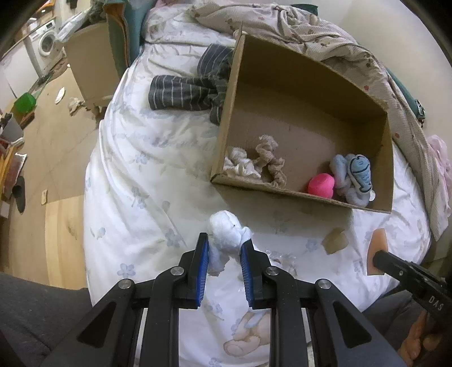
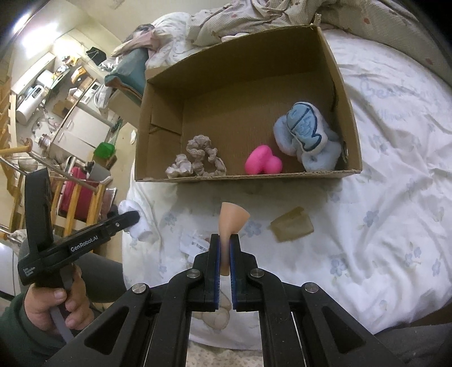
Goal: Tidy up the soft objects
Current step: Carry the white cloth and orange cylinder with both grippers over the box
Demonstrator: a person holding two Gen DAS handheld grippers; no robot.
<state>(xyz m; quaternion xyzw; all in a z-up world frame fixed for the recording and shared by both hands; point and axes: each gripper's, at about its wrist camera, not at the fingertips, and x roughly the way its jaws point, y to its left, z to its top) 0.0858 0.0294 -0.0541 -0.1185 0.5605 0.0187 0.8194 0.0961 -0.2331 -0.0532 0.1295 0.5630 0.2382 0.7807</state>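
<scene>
A cardboard box (image 1: 364, 93) (image 2: 158, 124) stands open on the bed. In it lie beige scrunchies (image 1: 269, 161) (image 2: 202, 153), a pink sponge (image 1: 320, 184) (image 2: 262, 163) and a blue plush (image 1: 353, 177) (image 2: 306, 135). My left gripper (image 1: 224, 244) is shut on a white sock (image 1: 226, 228) (image 2: 135, 225), just in front of the box. My right gripper (image 2: 225, 242) is shut on a peach sponge (image 2: 233, 218) (image 1: 377, 248), held above the sheet before the box's front wall.
A tan flat sponge (image 1: 334, 240) (image 2: 292, 227) lies on the white flowered sheet (image 1: 141, 169). Striped grey clothing (image 1: 186, 90) lies left of the box; a crumpled blanket (image 1: 296, 25) is behind it. The floor with clutter is on the left.
</scene>
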